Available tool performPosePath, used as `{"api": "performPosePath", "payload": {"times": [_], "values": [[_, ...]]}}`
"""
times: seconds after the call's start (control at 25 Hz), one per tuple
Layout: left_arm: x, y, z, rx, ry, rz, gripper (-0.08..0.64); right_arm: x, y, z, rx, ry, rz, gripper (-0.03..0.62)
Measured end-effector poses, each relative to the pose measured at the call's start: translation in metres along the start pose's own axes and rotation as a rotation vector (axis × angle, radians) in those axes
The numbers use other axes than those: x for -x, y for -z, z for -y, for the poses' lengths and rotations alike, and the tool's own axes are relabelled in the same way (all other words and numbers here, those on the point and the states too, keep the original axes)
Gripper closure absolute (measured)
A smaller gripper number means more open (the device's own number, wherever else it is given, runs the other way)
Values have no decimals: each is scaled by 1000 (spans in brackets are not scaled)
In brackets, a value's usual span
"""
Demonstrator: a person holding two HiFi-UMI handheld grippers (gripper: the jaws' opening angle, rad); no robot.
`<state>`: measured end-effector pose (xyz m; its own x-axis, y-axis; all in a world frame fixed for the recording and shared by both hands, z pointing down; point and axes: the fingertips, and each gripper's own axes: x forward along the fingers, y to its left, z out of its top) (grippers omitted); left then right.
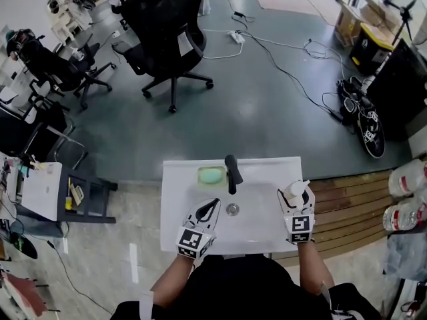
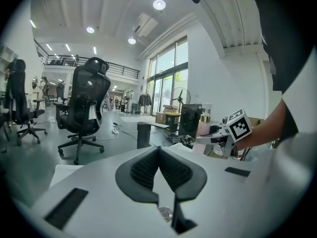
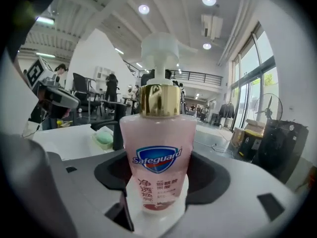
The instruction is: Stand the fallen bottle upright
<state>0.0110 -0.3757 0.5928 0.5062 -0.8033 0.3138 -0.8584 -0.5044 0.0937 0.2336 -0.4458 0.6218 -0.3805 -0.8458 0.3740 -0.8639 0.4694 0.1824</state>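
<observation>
The bottle (image 3: 157,152) was held upright in the right gripper (image 1: 297,201), over the right side of the white basin (image 1: 267,169). Only the right gripper view laid the grip open. The jaws stood about half apart, and their dark pads were pressed on the lower body from either side. In that view the pink liquid, the gold collar, the white pump head and the blue "Safeguard" label could be made out. From the head view the bottle was seen only as a pale top between the jaw tips, and its colour and label could not be read there. Whether its base touched the basin could not be told from any view.

The left gripper (image 2: 159,150) was seen in its own view with its jaw tips brought together and nothing between them. In the head view it was placed over the basin's left half, just left of the drain (image 1: 232,209). The layout was given by the head view alone, with the black tap (image 1: 231,172) at the back rim and the green soap (image 1: 212,175) just left of it. A black chair (image 1: 167,32) was seen well beyond the basin on the grey floor.
</observation>
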Motion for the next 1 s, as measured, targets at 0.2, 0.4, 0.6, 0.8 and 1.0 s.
{"api": "performPosePath", "payload": {"times": [0.2, 0.4, 0.6, 0.8, 1.0], "values": [[-5, 0, -1, 1, -4, -8, 543, -23, -24, 10, -61, 17, 71, 265], [-6, 0, -6, 9, -22, -12, 543, -44, -27, 24, -87, 45, 95, 265], [-6, 1, -14, -12, -39, -21, 543, -63, -29, 39, -192, 133, 124, 264], [-8, 4, -16, -26, -32, -41, 543, -68, -23, 67, -283, 302, 139, 262], [-13, 6, -15, -34, -12, -48, 543, -79, -18, 76, -278, 360, 140, 261]]}}
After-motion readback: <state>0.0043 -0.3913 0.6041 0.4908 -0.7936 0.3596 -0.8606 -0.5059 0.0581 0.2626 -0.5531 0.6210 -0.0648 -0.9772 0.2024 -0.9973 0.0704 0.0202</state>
